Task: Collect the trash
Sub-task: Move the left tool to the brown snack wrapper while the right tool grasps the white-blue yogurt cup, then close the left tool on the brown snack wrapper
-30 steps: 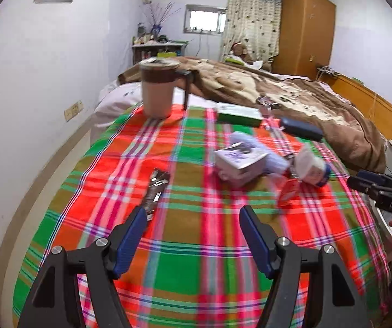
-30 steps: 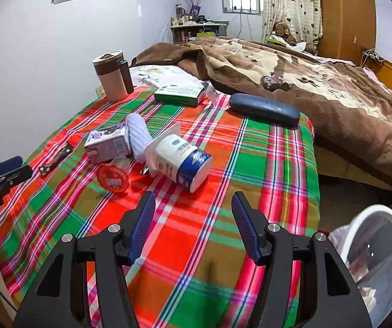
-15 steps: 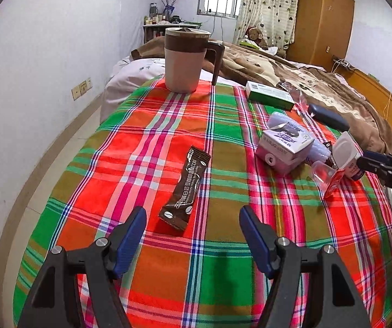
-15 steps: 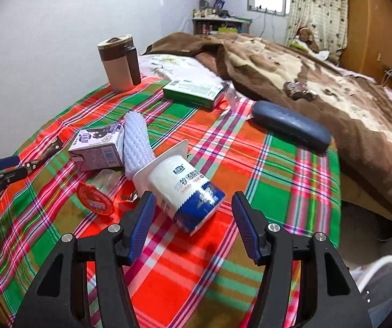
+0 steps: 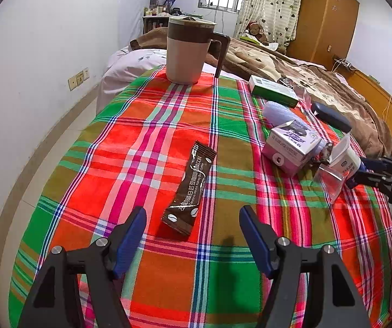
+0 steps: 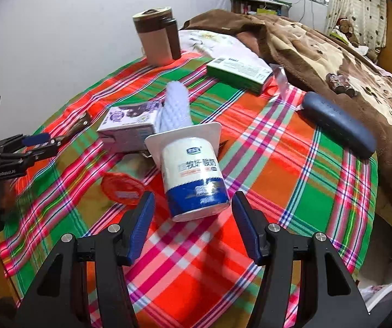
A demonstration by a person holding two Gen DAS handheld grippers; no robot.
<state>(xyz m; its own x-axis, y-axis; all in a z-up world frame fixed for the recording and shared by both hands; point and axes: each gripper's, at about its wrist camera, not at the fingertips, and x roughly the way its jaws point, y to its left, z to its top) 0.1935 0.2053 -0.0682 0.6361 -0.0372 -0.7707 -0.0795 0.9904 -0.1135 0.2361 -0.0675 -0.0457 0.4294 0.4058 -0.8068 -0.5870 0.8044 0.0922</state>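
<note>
A brown coffee sachet (image 5: 191, 188) lies flat on the plaid cloth just ahead of my left gripper (image 5: 192, 227), which is open and empty. A white and blue yogurt cup (image 6: 194, 180) lies on its side, its base between the tips of my right gripper (image 6: 193, 210), which is open and empty. Beside the cup are a red round lid (image 6: 122, 187), a purple milk carton (image 6: 130, 125) and a white foam net sleeve (image 6: 174, 106). The carton (image 5: 291, 143) and cup (image 5: 345, 158) also show in the left wrist view.
A brown and beige lidded mug (image 5: 187, 52) stands at the far edge of the plaid cloth (image 5: 141, 142). A green box (image 6: 238, 73) and a dark blue glasses case (image 6: 338, 124) lie near a brown blanket (image 6: 319, 46). A white bin rim (image 6: 382, 295) is at lower right.
My left gripper moved forward up to the coffee sachet. My right gripper moved forward and down until the yogurt cup's base sat between its tips. Both stayed open.
</note>
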